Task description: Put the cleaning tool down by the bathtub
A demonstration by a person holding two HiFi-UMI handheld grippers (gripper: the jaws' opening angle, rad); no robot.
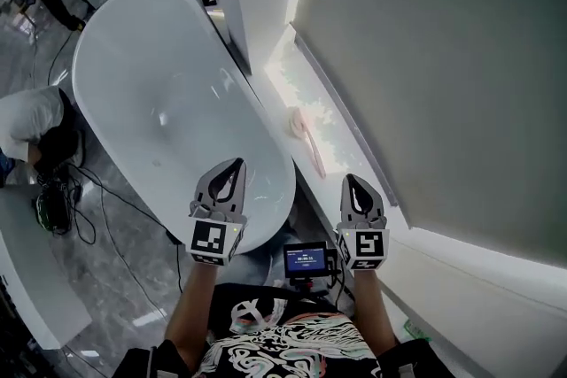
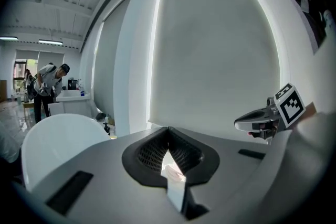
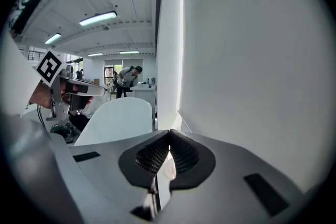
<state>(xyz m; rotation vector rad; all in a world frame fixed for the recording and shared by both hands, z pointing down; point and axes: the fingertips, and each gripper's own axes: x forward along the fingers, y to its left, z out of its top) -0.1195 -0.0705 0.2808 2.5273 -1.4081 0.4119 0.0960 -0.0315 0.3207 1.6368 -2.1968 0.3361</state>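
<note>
Window ledge (image 1: 285, 65) alongside white bathtub (image 1: 151, 93) carries pink cleaning tool (image 1: 305, 137), lying flat. Left hand-held gripper (image 1: 236, 164), right hand-held gripper (image 1: 352, 180): jaws together, empty, over tub's near end.

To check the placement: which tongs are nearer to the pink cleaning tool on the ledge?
Right. The right tongs are close beside the near end of the pink cleaning tool on the ledge; the left tongs are farther, above the bathtub rim.
</note>
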